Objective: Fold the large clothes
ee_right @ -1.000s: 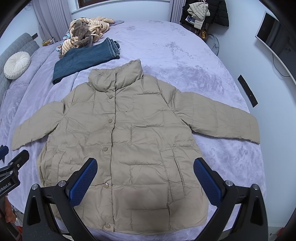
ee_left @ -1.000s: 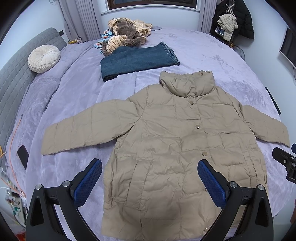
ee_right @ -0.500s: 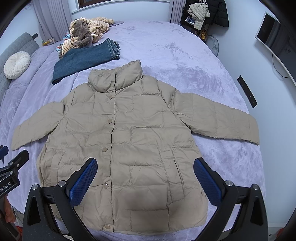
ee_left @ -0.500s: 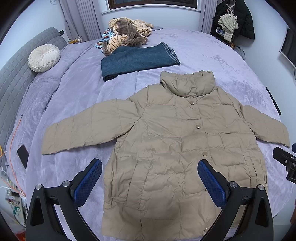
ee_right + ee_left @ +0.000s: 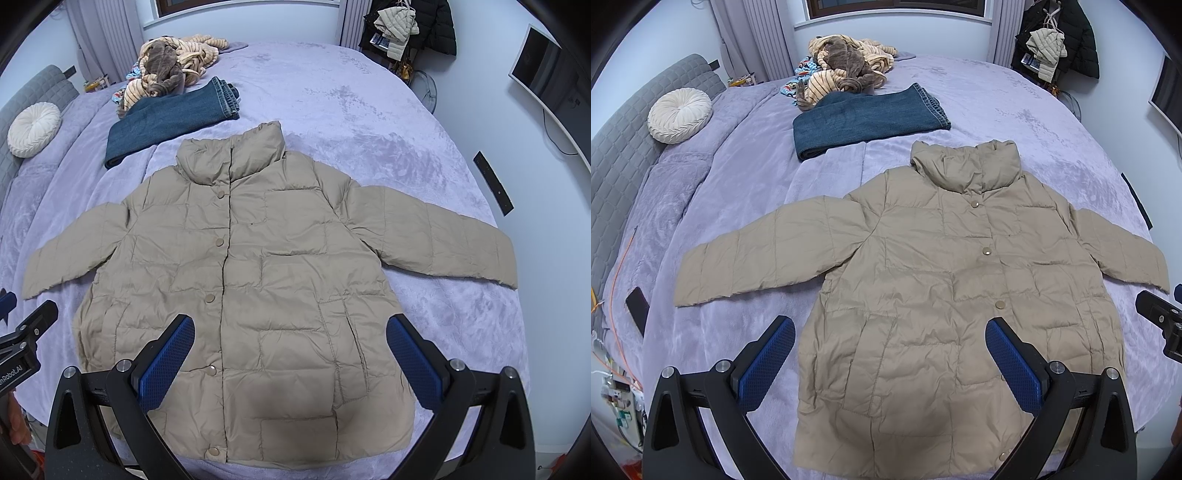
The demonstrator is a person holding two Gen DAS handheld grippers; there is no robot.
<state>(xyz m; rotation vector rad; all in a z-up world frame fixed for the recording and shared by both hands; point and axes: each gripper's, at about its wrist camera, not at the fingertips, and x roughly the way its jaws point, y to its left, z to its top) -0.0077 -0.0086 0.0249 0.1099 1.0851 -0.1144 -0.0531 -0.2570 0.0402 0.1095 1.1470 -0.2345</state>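
A beige quilted puffer jacket (image 5: 934,280) lies face up and flat on the near half of the bed (image 5: 1015,122), its matte, slightly crinkled shell stitched into rectangular padded panels and closed down the front by a row of round snap buttons. Its long axis runs from the near edge of the bed toward the far edge: the hem sits right at the near edge, and the tall stand-up collar points away, toward the window end. Both sleeves are spread outward and slightly downward, one toward each side edge of the bed. The bed is covered in a plush lilac blanket with a short, velvety nap that shows brushed streaks. Just beyond the collar, toward the far left, rests a folded pair of dark blue jeans (image 5: 868,122) of thick denim, and behind it a loose heap of striped and brown fleecy clothes (image 5: 846,70). A round, pleated cream cushion (image 5: 679,115) sits by the grey quilted headboard at the left edge. The left gripper (image 5: 890,354) hangs above the jacket's lower left part with its blue, dimpled pads spread wide and nothing between them; the right gripper (image 5: 290,350) is likewise wide apart and empty above the hem area.
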